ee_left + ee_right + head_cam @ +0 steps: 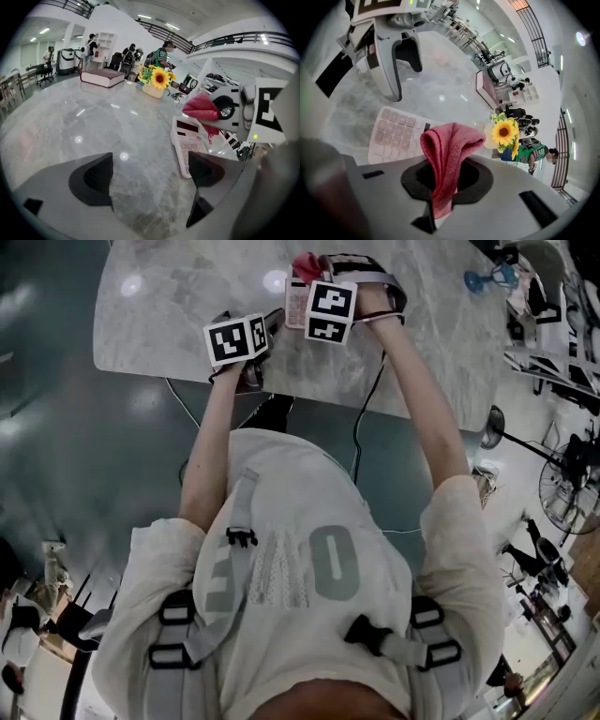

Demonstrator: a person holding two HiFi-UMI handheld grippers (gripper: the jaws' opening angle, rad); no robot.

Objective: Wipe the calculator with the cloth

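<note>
A pale pink calculator (186, 140) lies flat on the marble table (93, 122), and in the head view the calculator (296, 304) shows between the two marker cubes. My right gripper (444, 177) is shut on a red cloth (446, 145), which stands folded above its jaws. The cloth (202, 108) hangs just over the calculator's far end. My left gripper (150, 171) is open with nothing between its fingers (91, 180). Its right finger covers the calculator's near corner. The calculator's keys (396, 131) show below the cloth, with the left gripper (396, 56) beyond them.
A dark red book (102, 77) and a pot of sunflowers (157, 82) stand at the table's far side. People and equipment fill the hall behind. The table's near edge (187, 379) runs just under the left gripper (255, 332); a cable (361, 418) hangs below.
</note>
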